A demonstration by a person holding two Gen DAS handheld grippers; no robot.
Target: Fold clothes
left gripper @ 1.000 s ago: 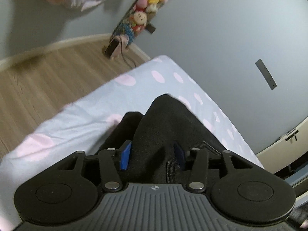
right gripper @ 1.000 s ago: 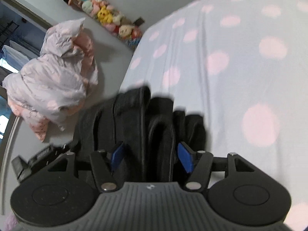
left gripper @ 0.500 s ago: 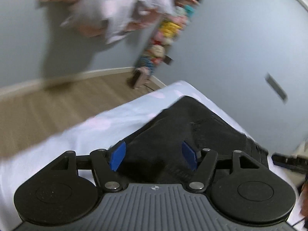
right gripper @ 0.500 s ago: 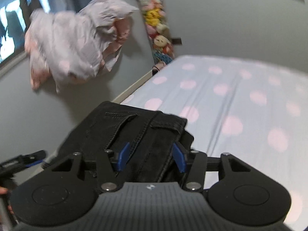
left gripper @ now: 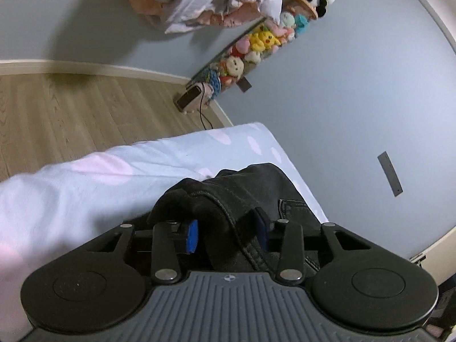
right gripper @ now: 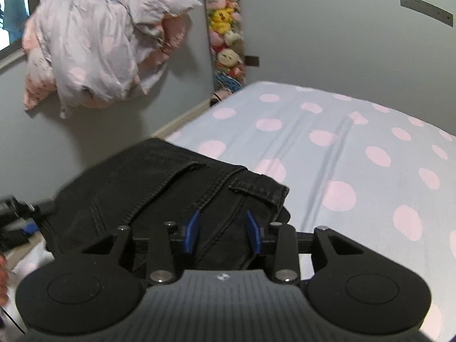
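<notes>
Black jeans [left gripper: 250,193] are held up over the bed by both grippers. In the left wrist view, my left gripper [left gripper: 226,233] is shut on a bunched fold of the jeans between its blue pads. In the right wrist view, the jeans [right gripper: 159,182] are spread out flat with a back pocket and belt loop showing. My right gripper [right gripper: 222,230] is shut on the waistband edge. The other gripper shows faintly at the far left edge of the right wrist view [right gripper: 17,213].
A bed with a light blue sheet with pink dots [right gripper: 356,154] lies under the jeans. A bundled quilt [right gripper: 97,51] hangs on the wall. A column of plush toys [right gripper: 225,34] stands in the corner. A small heater [left gripper: 191,97] sits on the wooden floor [left gripper: 71,114].
Both grippers have lifted and swung with the jeans. The jeans, bunched a second ago, now hang spread out flat between the grippers. Both stay shut on the cloth.
</notes>
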